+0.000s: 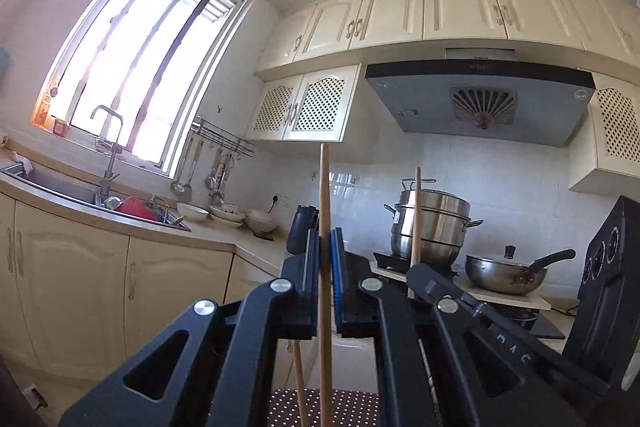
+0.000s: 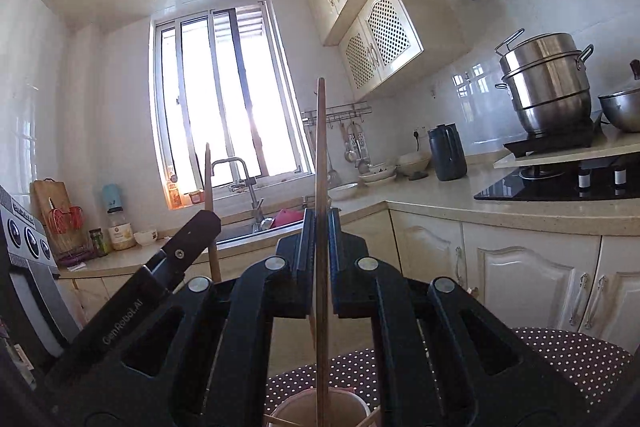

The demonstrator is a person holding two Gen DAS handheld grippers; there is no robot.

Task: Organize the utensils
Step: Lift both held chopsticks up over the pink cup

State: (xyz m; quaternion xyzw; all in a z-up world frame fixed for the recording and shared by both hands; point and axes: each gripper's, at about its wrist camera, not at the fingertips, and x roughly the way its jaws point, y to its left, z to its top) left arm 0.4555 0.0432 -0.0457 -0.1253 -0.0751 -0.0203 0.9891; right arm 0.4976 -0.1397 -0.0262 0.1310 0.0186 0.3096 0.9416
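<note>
In the left wrist view my left gripper [image 1: 325, 241] is shut on a long wooden chopstick [image 1: 324, 183] that stands upright between its blue pads. To its right, my right gripper [image 1: 418, 271] carries a second upright chopstick [image 1: 417, 211]. The right wrist view shows that right gripper [image 2: 321, 223] shut on its chopstick [image 2: 320, 135], whose lower end reaches down to a round cup [image 2: 352, 405] at the bottom edge. The left gripper [image 2: 209, 221] appears at the left with its chopstick [image 2: 207, 175]. Thin sticks lie in the cup.
A dark polka-dot surface [image 2: 560, 355] lies below the grippers. The counter [image 2: 500, 211] bears a dark kettle [image 2: 447, 153], bowls [image 2: 378, 175], a steel steamer pot [image 2: 548, 87] and a wok [image 1: 506, 273]. The sink and faucet [image 1: 108, 151] sit under the window.
</note>
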